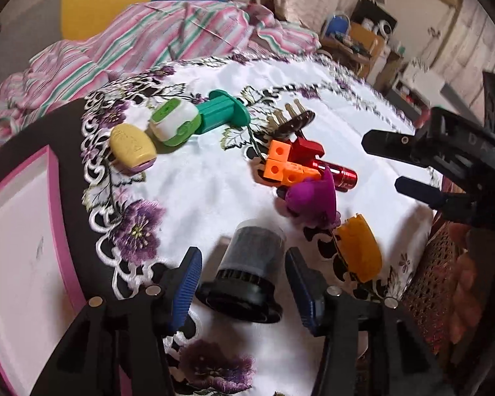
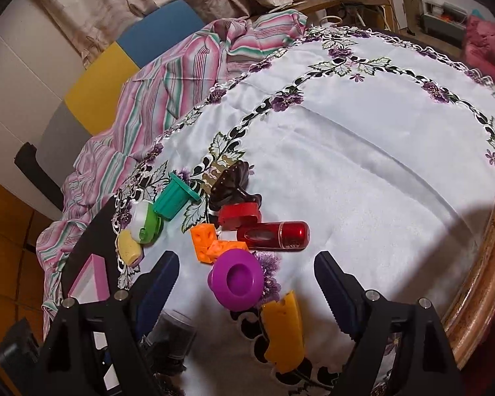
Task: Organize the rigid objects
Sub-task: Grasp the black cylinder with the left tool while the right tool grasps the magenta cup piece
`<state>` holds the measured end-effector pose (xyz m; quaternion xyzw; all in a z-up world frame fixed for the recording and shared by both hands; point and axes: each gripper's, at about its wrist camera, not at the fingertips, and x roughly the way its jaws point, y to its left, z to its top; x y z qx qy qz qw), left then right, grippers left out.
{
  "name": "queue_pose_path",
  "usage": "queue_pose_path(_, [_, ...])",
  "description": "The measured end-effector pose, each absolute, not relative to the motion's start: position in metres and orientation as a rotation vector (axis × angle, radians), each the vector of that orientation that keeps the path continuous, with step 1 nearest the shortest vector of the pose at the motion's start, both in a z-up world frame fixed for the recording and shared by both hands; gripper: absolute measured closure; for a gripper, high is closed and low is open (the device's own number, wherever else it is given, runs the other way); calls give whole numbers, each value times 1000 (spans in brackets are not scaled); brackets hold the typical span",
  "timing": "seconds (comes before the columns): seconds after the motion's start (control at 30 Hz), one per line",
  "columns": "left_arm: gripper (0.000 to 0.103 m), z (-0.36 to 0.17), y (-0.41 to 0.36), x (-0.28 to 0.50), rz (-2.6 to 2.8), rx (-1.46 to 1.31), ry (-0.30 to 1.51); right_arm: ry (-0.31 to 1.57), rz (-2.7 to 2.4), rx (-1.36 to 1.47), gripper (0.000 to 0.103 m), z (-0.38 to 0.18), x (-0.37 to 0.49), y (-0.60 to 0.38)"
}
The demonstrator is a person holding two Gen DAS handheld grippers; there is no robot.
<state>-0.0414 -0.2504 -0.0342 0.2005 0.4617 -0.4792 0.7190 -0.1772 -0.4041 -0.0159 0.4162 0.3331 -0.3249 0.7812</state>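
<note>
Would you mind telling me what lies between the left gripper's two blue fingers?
A dark grey cylindrical container with a clear shell and black base lies between the open left gripper fingers, untouched, on the white embroidered tablecloth; the left wrist view shows it.

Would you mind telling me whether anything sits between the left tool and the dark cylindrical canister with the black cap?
Nothing visible does: the dark cylindrical canister already lies between the open blue fingers of the left tool, on the white embroidered tablecloth.

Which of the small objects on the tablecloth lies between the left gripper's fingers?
The dark cylinder with the black cap; it sits inside the open left gripper, the others farther away.
</note>
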Motion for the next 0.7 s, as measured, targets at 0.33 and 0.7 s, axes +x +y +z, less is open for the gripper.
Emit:
queue_pose_path(0.33, [60, -59, -274, -49, -1044, 583, 1090, 803, -685, 894, 17, -22, -169, -405])
queue_pose_path(0.7, [60, -37, -217, -35, -1029, 295, 1040, 969, -644, 866, 17, -36, -146, -403])
